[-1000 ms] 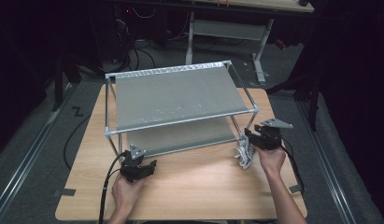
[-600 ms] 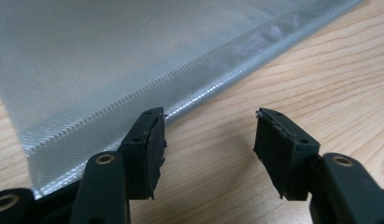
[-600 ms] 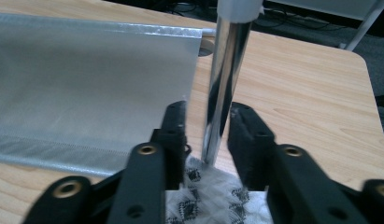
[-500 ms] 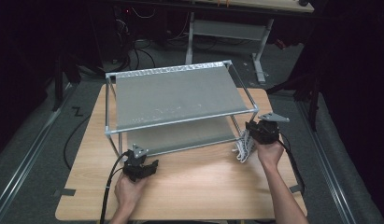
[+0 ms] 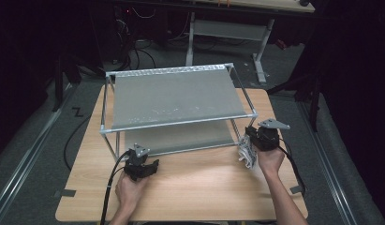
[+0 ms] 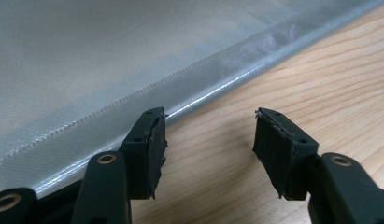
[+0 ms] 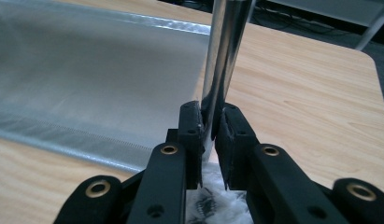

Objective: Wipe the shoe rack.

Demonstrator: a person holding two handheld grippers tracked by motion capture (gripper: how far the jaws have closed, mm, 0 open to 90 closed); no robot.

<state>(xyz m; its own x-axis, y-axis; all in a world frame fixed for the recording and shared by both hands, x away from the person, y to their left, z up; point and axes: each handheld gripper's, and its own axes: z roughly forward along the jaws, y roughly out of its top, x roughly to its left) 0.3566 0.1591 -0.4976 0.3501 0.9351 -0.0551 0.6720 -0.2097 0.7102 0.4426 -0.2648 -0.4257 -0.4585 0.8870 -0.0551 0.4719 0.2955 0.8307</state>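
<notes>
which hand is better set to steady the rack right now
Right. The right gripper has just closed its jaws on the rack's metal post, while the left gripper is open beside the lower shelf.

Black claw [image 7: 209, 135] jaws with brass rivets, grey top plate, black cable

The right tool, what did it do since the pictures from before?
The right tool moved in to the rack's front right leg; its jaws have just been closing and now clamp that leg. The left tool, open by the lower shelf's edge, stayed where it was, and so did the rack.
</notes>
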